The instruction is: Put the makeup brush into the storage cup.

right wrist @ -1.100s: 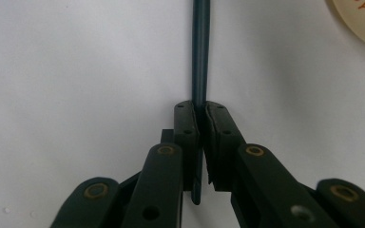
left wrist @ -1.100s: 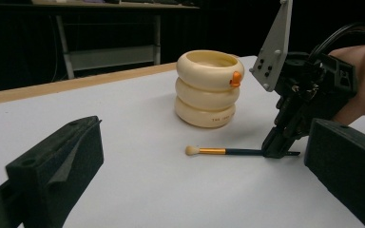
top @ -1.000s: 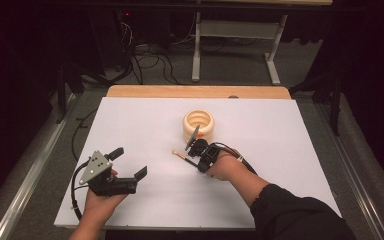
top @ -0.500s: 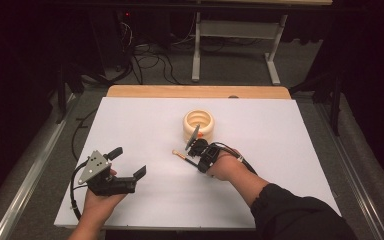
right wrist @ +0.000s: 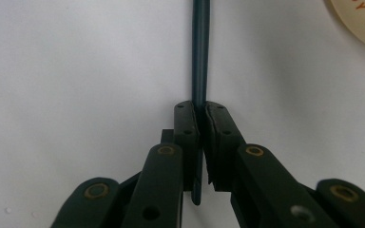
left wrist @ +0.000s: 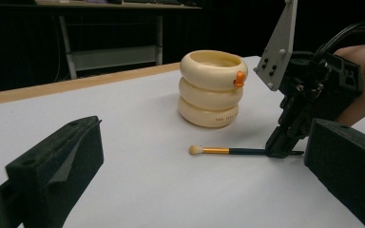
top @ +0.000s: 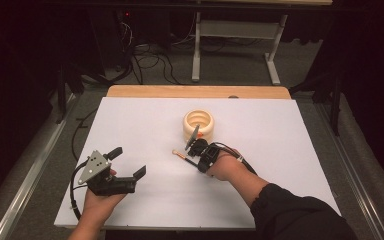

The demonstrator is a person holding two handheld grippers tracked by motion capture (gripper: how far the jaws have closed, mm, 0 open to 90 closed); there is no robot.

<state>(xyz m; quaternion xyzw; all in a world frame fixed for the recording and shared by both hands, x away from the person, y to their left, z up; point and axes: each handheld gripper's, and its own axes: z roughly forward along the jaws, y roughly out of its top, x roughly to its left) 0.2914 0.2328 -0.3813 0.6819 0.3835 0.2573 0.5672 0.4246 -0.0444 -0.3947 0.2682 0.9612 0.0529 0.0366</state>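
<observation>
Near the surface's (top: 130, 115) middle, your right tongs (right wrist: 202, 118) pinch the brush (left wrist: 218, 151) handle low, ready to lift. Your left tongs (top: 130, 162) wait open and empty, toward the near left corner.

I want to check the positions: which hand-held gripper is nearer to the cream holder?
Right. The right hand-held gripper, shut on the brush, is just in front of the cream holder. The left hand-held gripper stands open, farther off toward the table's near left corner.
</observation>
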